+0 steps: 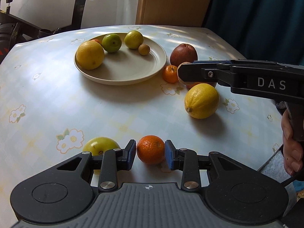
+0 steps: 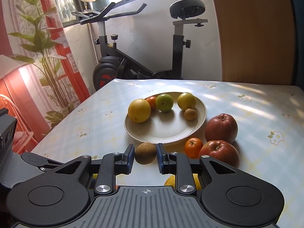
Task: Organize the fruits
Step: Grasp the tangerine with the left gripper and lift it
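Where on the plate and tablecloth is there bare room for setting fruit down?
The round cream plate is bare across its near half, in front of the big yellow citrus. The floral tablecloth left of the plate is open. Crowded: beside the red apples.

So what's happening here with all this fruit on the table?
A person is sorting fruit with a handheld gripper in each hand. The right gripper is shut on a small brown fruit, held near the plate. The left gripper has a mandarin between its fingers. Five fruits are on the plate already; apples, a lemon and others wait on the table.
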Tool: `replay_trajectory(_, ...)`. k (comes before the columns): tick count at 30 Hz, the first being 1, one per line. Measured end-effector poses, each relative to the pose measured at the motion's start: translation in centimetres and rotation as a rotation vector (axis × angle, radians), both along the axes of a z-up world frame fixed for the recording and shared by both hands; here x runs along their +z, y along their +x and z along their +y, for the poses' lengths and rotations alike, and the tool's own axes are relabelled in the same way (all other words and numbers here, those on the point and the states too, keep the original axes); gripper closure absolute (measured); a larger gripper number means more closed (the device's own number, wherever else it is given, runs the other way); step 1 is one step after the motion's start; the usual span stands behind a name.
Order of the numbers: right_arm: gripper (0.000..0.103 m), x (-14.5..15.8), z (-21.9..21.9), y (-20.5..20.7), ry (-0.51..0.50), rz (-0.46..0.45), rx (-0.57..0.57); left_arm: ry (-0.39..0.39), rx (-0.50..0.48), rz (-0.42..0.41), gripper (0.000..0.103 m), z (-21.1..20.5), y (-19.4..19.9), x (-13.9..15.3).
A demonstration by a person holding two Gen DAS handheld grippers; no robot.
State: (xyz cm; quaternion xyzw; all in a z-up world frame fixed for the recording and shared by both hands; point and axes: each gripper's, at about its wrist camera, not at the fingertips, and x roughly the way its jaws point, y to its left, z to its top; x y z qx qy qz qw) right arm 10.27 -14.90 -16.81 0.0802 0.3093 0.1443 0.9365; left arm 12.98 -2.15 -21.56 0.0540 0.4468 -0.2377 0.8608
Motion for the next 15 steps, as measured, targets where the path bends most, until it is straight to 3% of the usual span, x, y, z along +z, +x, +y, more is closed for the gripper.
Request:
replay_trajectory(10, 0.08, -0.22, -0.01, 0.08, 0.0, 0.002, -0.004, -0.028, -0.003, -0.044, 0.08, 0.07, -0.35, 0.64)
replay_trajectory(15, 0.08, -0.19, -0.01, 0.09, 0.002, 0.002, -0.004, -0.037, 0.008, -0.035, 0.081, 0.25, -0.11, 0.57)
